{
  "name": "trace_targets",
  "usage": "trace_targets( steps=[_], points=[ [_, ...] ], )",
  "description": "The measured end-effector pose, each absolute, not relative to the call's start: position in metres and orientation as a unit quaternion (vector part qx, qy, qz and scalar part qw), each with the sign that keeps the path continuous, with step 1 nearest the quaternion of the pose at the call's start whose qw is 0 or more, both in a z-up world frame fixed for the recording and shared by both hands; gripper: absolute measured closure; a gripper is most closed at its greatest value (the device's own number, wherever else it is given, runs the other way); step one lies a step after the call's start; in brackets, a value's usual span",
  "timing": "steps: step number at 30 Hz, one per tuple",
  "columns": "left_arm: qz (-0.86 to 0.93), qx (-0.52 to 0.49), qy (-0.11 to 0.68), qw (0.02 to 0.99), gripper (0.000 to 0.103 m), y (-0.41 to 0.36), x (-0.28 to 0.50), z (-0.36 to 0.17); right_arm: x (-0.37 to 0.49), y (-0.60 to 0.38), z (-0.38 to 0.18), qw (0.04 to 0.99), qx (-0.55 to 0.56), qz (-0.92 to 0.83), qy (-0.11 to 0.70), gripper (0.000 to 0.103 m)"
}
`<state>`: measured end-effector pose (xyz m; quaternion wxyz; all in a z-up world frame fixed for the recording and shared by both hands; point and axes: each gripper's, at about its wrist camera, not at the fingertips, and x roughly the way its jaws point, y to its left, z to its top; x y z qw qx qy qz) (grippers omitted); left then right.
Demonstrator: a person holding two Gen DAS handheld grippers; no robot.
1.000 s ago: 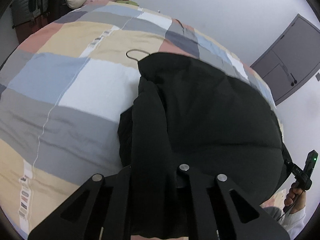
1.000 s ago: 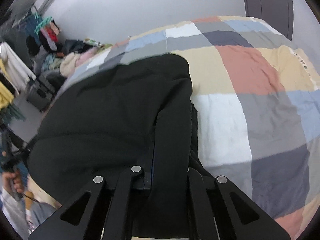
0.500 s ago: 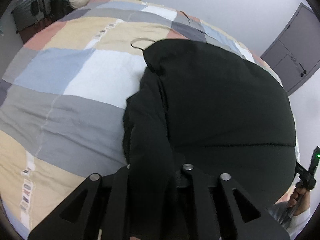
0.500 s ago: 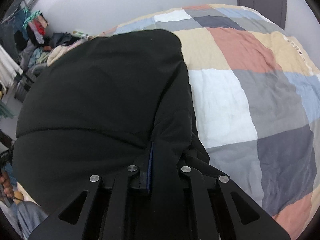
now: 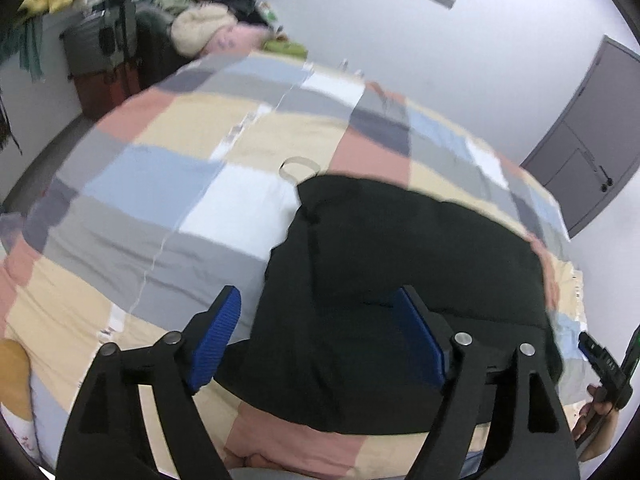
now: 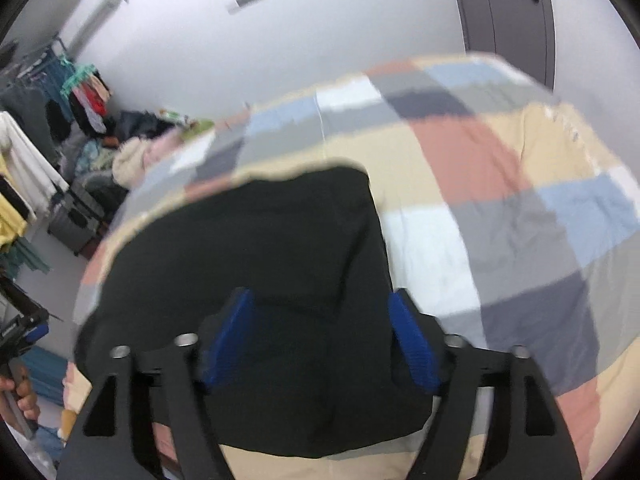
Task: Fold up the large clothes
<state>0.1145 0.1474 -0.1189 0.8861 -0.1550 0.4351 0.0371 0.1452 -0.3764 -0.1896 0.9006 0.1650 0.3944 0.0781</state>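
On the bed's patchwork quilt (image 5: 168, 216) of soft cotton squares in cream, salmon, grey, pale blue and white lies a black padded jacket (image 5: 400, 280), folded into a puffy, rounded block with faint stitched seams. Its matte cloth swallows the light, so sleeves and folds are hard to make out, and motion blur smears its far edge in both views. A thin wire hanger hook (image 5: 298, 166) pokes out from the jacket's far corner onto a white square.

Above the jacket's near left edge the left gripper (image 5: 320, 324) has its jaws opening, the ribbed blue pads (image 5: 214, 338) apart with nothing pinched; the jacket shows beneath and between them, not pressed. The right gripper (image 6: 324, 334) stands the same way over the near right edge, jaws opening, its blue pads (image 6: 412, 344) clear of the cloth.

At the picture edges each view catches the other tool with fingers (image 5: 592, 408) round its handle, mostly cut off. Beyond the bed, a heap of clothes (image 5: 208, 32), a dark suitcase (image 5: 100, 40) and a grey door (image 5: 580, 132) are blurred.
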Motion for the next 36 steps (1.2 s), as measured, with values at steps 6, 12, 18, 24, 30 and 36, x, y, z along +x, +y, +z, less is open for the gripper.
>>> trace_targets(
  steps=[6,12,18,24,30,36],
  points=[
    [0.022,-0.133,0.392,0.910,0.018,0.126,0.095,-0.058,0.119,-0.365,-0.102,0.936,0.140,0.093,0.308,0.011],
    [-0.014,-0.113,0.335,0.935,0.013,0.100,0.065,-0.008,0.073,-0.347,-0.026,0.958,0.131,0.145,0.209,0.000],
    [-0.026,-0.085,0.293,0.952,0.001,0.080,0.033,0.021,0.031,-0.333,0.010,0.967,0.109,0.161,0.162,0.000],
    [-0.019,-0.063,0.282,0.957,0.000,0.061,0.003,0.034,-0.011,-0.320,0.022,0.971,0.092,0.172,0.139,0.000],
    [-0.010,-0.069,0.307,0.949,0.000,0.046,-0.022,0.035,-0.034,-0.305,0.021,0.968,0.081,0.179,0.155,0.000],
    [0.002,-0.063,0.303,0.951,0.000,0.037,-0.039,0.036,-0.045,-0.298,0.009,0.966,0.082,0.175,0.174,0.000]
  ],
)
